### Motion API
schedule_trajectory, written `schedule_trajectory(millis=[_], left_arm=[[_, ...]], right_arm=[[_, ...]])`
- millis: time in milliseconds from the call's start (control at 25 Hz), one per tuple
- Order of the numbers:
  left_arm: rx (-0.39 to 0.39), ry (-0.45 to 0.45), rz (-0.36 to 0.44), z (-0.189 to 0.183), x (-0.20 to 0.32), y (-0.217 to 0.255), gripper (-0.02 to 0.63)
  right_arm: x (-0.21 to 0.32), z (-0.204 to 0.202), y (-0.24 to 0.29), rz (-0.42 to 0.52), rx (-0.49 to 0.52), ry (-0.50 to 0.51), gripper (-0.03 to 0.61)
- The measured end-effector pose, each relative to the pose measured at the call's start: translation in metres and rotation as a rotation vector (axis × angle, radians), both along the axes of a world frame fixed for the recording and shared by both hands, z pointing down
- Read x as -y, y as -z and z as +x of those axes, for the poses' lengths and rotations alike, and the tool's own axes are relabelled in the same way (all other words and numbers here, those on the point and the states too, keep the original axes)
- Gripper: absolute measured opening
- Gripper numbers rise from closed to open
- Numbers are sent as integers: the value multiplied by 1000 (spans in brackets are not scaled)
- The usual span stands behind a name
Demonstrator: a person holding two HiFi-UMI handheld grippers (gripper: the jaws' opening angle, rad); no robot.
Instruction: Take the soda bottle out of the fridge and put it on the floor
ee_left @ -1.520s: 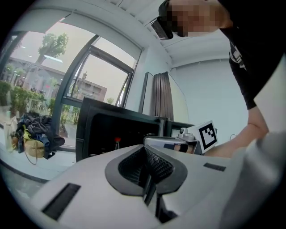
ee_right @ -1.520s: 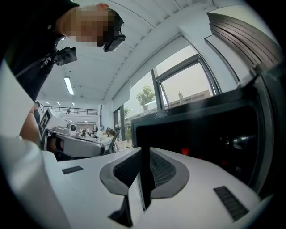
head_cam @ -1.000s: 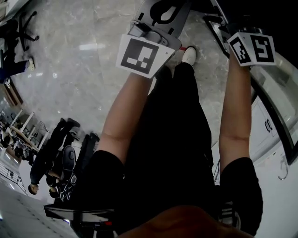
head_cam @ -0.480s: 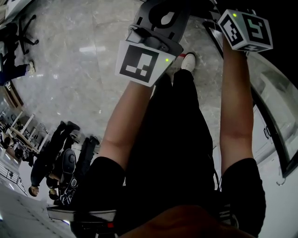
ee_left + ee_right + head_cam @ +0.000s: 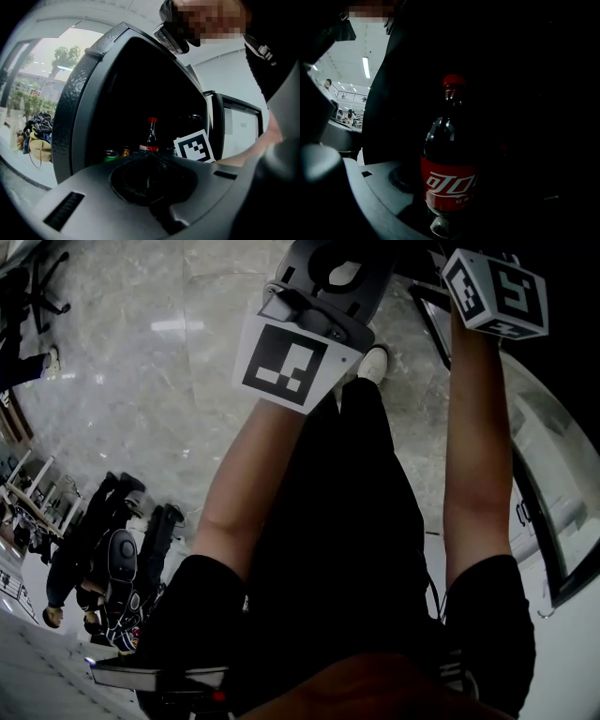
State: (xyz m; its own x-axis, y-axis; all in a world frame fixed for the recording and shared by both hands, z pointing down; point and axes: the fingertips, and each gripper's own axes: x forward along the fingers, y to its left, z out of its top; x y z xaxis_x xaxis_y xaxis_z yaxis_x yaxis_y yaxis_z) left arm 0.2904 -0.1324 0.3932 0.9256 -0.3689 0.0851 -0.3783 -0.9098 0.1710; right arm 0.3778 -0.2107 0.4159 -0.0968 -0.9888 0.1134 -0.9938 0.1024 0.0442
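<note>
The fridge [image 5: 77, 108] stands open before us, its dark mouth free above and around the neck of the soda bottle [image 5: 151, 136], while a green can [image 5: 111, 153] and a second can [image 5: 124, 151] crowd the shelf just left of the bottle. The glass door [image 5: 236, 124] is swung out at the opening's right edge and hems us in on that side. To the left of our legs [image 5: 356, 521] the marble floor [image 5: 141, 381] lies open.

Left gripper view faced fridge [image 5: 79, 103] from outside. Right gripper view sat nearer, just before soda bottle [image 5: 449, 168]; both views shared it. Head view looked steeply down beside fridge.
</note>
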Motion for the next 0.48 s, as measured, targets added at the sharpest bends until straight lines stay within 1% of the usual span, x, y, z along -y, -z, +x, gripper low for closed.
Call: schedule_trajectory(millis=[160, 320, 480], left_arm=[[5, 1, 8, -1, 3, 2, 5], [2, -5, 22, -3, 1, 1, 5], [-1, 3, 22, -3, -4, 0, 5]], right_arm=[[3, 0, 3, 18, 16, 3, 319], [-2, -5, 0, 14, 31, 26, 316], [-19, -14, 3, 23, -9, 66, 316]])
